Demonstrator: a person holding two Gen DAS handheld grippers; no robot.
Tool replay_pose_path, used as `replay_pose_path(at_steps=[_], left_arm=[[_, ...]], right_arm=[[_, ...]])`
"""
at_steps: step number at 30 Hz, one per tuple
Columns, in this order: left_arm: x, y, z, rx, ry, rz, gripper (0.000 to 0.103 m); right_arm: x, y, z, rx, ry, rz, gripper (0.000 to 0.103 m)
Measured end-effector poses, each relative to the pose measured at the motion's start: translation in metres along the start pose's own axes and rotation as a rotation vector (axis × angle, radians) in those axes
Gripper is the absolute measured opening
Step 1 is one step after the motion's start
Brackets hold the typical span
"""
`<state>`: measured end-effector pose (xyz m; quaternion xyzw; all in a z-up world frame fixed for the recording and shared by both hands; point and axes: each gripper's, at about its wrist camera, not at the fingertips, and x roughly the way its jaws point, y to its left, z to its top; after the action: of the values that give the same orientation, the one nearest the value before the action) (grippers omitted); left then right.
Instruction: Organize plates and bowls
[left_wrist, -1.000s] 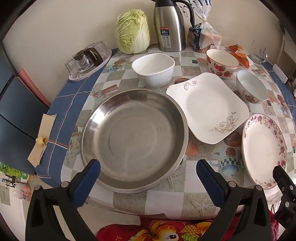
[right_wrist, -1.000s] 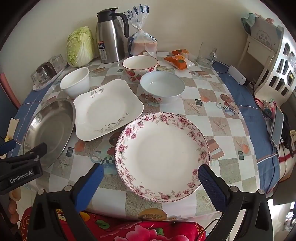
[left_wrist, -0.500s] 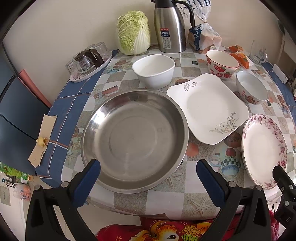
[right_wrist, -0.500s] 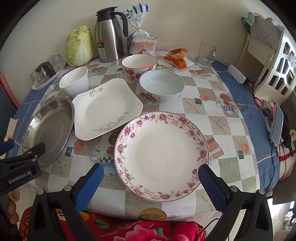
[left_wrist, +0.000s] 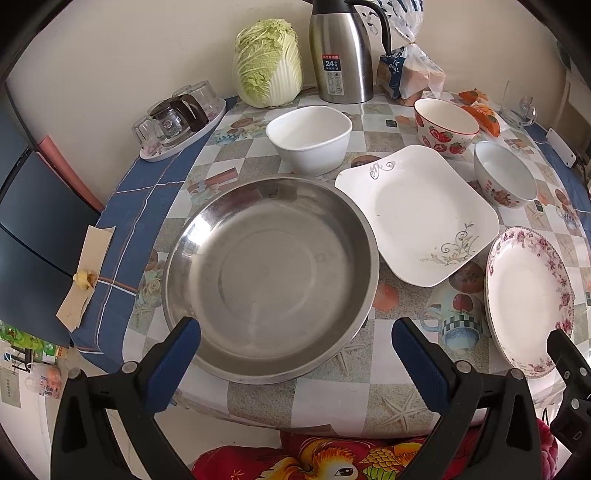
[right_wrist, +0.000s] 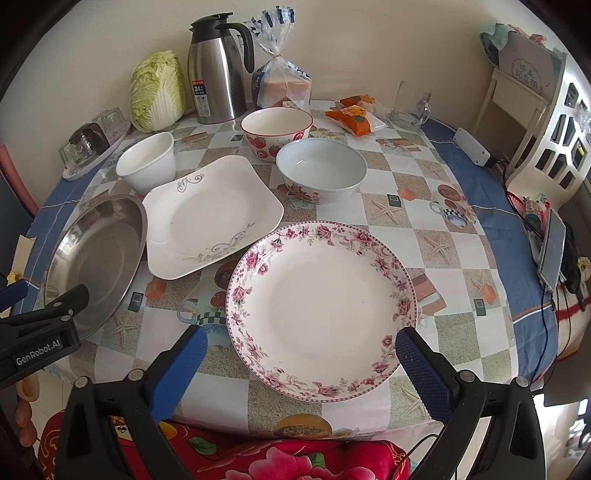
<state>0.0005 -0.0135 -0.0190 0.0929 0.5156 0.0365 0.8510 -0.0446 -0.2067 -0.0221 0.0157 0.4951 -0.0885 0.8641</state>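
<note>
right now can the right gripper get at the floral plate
Probably yes: the right gripper is open, its fingers either side of the floral plate's near rim, nothing between. The left gripper is off over the steel basin.

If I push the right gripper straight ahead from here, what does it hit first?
Most likely the floral-rimmed plate: its near rim lies just ahead of the open right gripper, between the blue fingers. Height is unclear, so it might pass above the plate toward the pale bowl.
</note>
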Motion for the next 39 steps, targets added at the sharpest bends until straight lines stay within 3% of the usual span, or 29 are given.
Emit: replay_pose_path(at_steps=[39], left_arm=[[0.0011,0.0003,0.0004,-0.006,0.010,0.016,0.103]], right_arm=[[-0.0008,0.0026,0.0001,-0.011,0.001,-0.021,0.103]])
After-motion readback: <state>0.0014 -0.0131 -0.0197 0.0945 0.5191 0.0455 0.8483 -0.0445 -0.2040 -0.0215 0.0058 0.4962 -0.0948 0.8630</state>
